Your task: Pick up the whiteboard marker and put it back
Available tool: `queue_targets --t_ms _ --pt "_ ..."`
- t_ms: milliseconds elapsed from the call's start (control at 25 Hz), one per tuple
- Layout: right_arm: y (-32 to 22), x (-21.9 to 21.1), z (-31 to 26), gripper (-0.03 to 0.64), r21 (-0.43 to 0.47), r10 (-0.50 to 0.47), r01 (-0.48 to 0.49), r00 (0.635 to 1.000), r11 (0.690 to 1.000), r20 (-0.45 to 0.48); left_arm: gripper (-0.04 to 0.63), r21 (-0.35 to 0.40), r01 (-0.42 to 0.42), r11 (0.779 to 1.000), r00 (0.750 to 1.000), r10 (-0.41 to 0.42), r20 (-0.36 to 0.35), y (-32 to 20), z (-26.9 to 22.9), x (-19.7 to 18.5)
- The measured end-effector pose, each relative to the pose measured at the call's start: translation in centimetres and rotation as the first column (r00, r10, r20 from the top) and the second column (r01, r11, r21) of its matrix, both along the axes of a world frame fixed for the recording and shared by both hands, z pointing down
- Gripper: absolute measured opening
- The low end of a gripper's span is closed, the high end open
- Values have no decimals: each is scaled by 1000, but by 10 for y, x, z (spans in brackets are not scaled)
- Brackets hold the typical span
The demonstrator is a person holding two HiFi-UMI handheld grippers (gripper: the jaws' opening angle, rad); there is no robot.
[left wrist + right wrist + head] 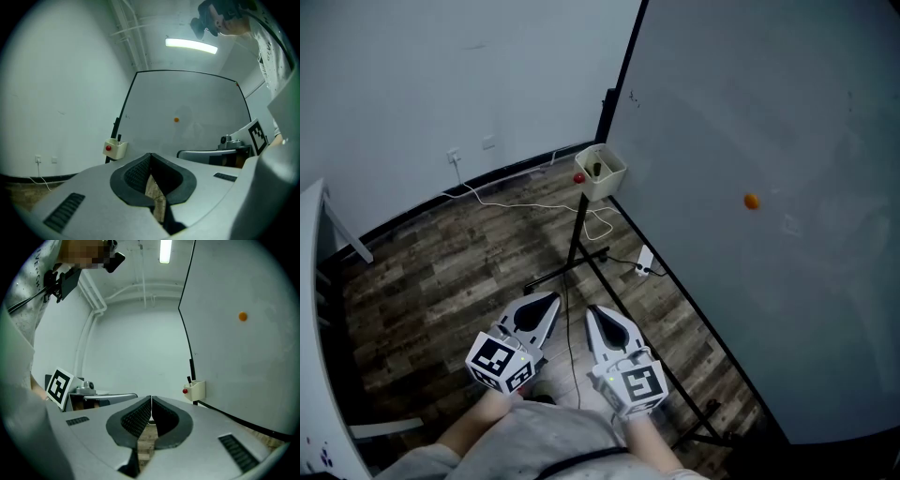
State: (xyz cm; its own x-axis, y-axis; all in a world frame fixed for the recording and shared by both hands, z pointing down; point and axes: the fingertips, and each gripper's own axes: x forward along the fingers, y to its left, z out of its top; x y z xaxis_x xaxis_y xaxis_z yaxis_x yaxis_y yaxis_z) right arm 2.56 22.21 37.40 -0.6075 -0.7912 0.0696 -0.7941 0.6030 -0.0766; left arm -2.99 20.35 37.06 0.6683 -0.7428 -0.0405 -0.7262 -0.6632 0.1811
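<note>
Since left gripper (549, 300) and right gripper (593, 313) are both pressed together and empty, spread right first. Marker (596, 170) stands in holder (607, 185) at 12 o'clock, well apart; come in from above.

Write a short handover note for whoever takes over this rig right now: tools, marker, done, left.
Left tool: shut, empty.
Right tool: shut, empty.
Both low over the wooden floor, away from the large white whiteboard.
The dark whiteboard marker stands in the cream box holder at the board's corner, untouched.
Done: nothing visible.
Left: open a tool, lift the marker, put it back.
</note>
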Motion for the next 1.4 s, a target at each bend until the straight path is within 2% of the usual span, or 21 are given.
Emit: queue_targets --t_ms 240,440,680,920,1240,1400 --pt "-47 -16 5 20 -15 15 -15 1000 1000 -5 15 -8 -21 1000 1000 21 -6 -45 4 -15" --pt "-68 -36 -1 20 27 4 -4 1000 1000 -9 15 -38 -5 999 1000 4 -25 -63 18 -33" --pt "-74 -50 5 20 13 -34 34 999 999 -36 15 -66 34 997 998 -37 -58 -70 25 -47" --pt "-82 -48 14 20 -21 -39 38 997 999 -66 15 -72 45 996 997 -49 -63 -80 25 -47" --pt "-132 -46 7 21 26 -52 54 996 998 -76 15 -57 19 998 998 -22 -52 -120 25 -30" --pt "-166 -46 5 21 61 -54 61 992 996 -117 15 -56 13 998 998 -16 -55 -153 23 -23"
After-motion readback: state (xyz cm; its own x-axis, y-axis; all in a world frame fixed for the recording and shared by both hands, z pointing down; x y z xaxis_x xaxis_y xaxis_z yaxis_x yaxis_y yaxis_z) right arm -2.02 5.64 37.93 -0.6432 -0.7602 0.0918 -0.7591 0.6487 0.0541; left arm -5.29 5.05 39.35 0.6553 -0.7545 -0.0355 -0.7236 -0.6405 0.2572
